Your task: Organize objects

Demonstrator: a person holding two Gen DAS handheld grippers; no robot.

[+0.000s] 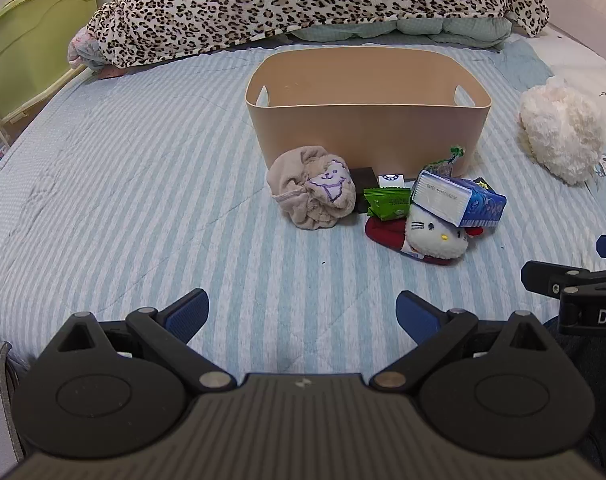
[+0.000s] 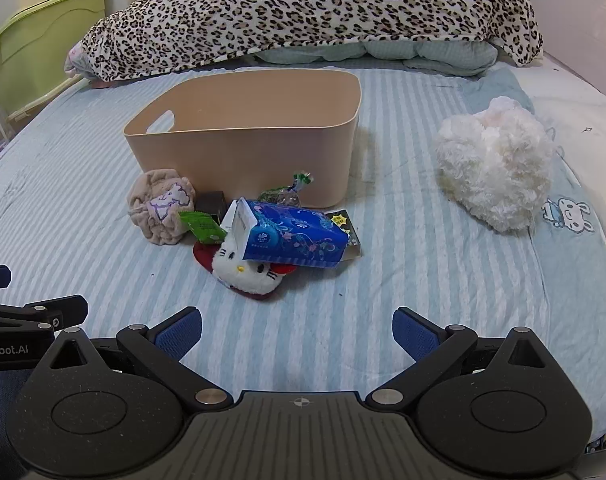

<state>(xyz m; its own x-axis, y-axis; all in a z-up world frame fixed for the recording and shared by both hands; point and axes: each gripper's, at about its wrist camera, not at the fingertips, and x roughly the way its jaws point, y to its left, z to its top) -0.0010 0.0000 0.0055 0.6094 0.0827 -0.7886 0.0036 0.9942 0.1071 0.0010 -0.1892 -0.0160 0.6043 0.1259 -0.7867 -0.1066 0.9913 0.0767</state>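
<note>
Nothing is gripped yet: both the left claw (image 1: 302, 312) and right claw (image 2: 297, 330) are held open; the tissue pack (image 2: 293, 238) must be reached next, then the bin (image 2: 243, 136).

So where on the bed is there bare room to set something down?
Free: the sheet left of the bin, the strip between both grippers and the pile, and between bin and white plush. Crowded: right before the bin, around the tissue pack.

The bed (image 1: 143, 200) is lit brightly and evenly from above, only a small soft shadow is seen beside the tan bin (image 2: 243, 148), everything is kept sharp, and straight lines are bent and corners darkened at the edges.
</note>
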